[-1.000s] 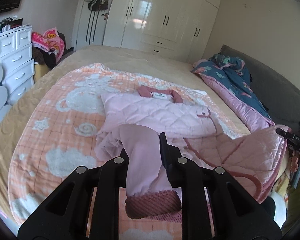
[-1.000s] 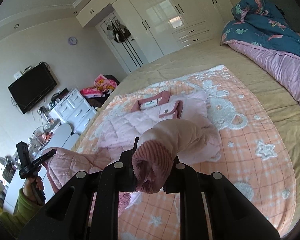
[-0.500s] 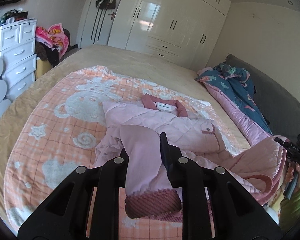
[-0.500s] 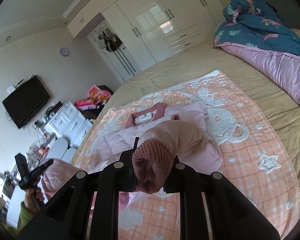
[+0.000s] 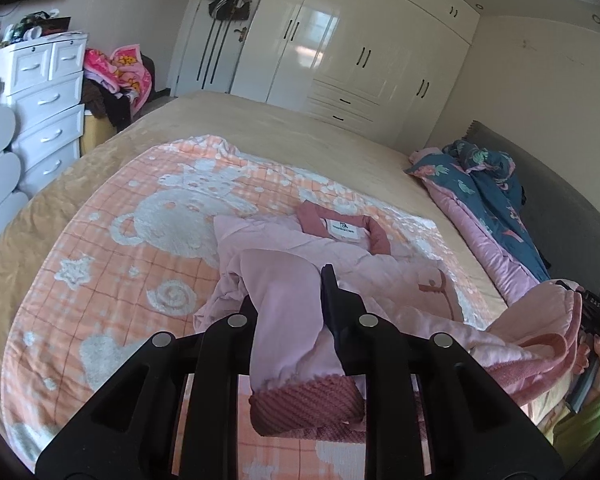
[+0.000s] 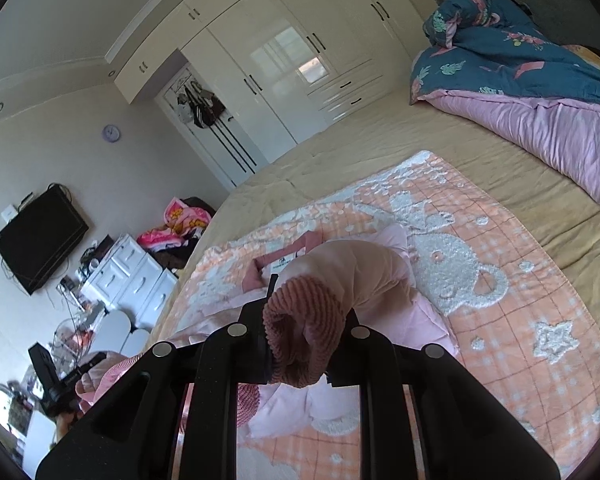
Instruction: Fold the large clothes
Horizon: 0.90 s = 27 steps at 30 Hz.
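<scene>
We hold a pink quilted jacket [image 5: 300,248] over an orange bear-patterned blanket [image 5: 112,264] spread on the bed [image 5: 284,128]. The jacket's body lies on the blanket towards the middle of the bed, collar and label facing the far edge nearest the white wardrobe [image 5: 352,40].

Our left claw [image 5: 288,304] is pressed together on one sleeve [image 5: 284,320], pinching the pale pink fabric just above its dark rose ribbed cuff [image 5: 304,404], which hangs below the fingers. Our right claw [image 6: 304,332] is likewise pinching the other sleeve [image 6: 356,272] at its ribbed cuff [image 6: 304,340], the cuff bunched up between the fingers and the sleeve arching back to the jacket body.

In the left wrist view, the right claw appears at the right edge with the jacket's lower hem [image 5: 540,340] gathered near it. In the right wrist view, the left claw shows at the lower left beside bunched pink fabric.

A blue floral quilt [image 6: 500,48] with a pink underside lies along the head edge of the bed. A white chest of drawers [image 5: 44,96] stands beside the bed's left edge.
</scene>
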Motion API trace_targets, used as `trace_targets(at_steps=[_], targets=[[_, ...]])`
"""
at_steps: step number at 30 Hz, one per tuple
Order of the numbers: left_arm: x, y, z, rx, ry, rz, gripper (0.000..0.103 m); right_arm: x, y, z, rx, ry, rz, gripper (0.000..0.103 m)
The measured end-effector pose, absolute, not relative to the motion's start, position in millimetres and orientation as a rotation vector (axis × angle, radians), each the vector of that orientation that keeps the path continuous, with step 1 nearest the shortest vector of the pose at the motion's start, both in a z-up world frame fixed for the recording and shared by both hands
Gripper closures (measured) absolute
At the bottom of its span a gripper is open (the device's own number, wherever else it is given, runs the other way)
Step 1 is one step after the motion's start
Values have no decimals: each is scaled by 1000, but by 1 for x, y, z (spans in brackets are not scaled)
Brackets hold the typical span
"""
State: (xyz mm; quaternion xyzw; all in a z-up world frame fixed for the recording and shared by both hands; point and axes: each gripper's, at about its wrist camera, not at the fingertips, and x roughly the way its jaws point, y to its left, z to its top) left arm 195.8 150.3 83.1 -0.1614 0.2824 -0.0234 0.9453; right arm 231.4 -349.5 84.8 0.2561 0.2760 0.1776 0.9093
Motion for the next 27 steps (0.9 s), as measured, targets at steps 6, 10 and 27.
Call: trace_targets(at_steps=[6,10,27], targets=[[210,147,79,-305,571,-15,90,247,-348,78,585,557,346,87],[220,145,75,-289,570,6,90,254,-343,76,587,548,321,87],[261,143,59,-257,591,41,90,284,-331,59,587,518,257,87]])
